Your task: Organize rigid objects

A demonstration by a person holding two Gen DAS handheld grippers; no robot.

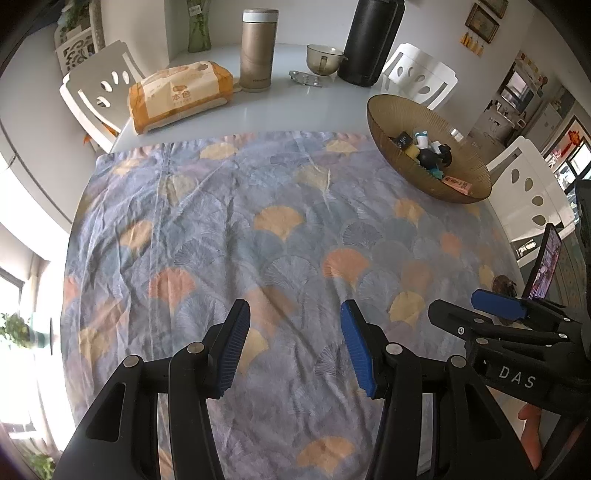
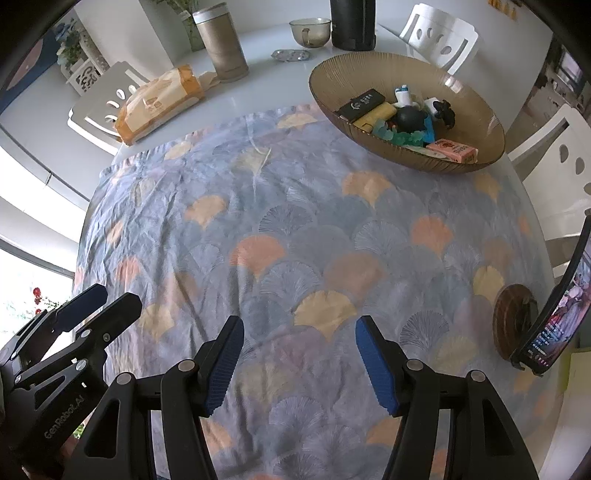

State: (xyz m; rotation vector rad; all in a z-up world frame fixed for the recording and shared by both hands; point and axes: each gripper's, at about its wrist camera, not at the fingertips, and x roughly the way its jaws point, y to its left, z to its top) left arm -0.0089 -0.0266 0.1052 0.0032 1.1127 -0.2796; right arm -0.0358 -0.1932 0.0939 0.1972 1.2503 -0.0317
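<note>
Hovering over the patterned cloth (image 2: 280,221), left gripper (image 1: 293,343) and right gripper (image 2: 299,358) hold jaws wide apart, empty; the amber bowl (image 2: 476,122) holds seemingly all small objects.

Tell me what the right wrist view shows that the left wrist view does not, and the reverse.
Only the right wrist view shows the black box lying flat in the bowl and the phone's lit screen face-on. Only the left wrist view shows the framed picture on the wall. Both share the brown bowl, patterned cloth, tissue pack, tan flask, and both open grippers: left gripper, right gripper.
</note>
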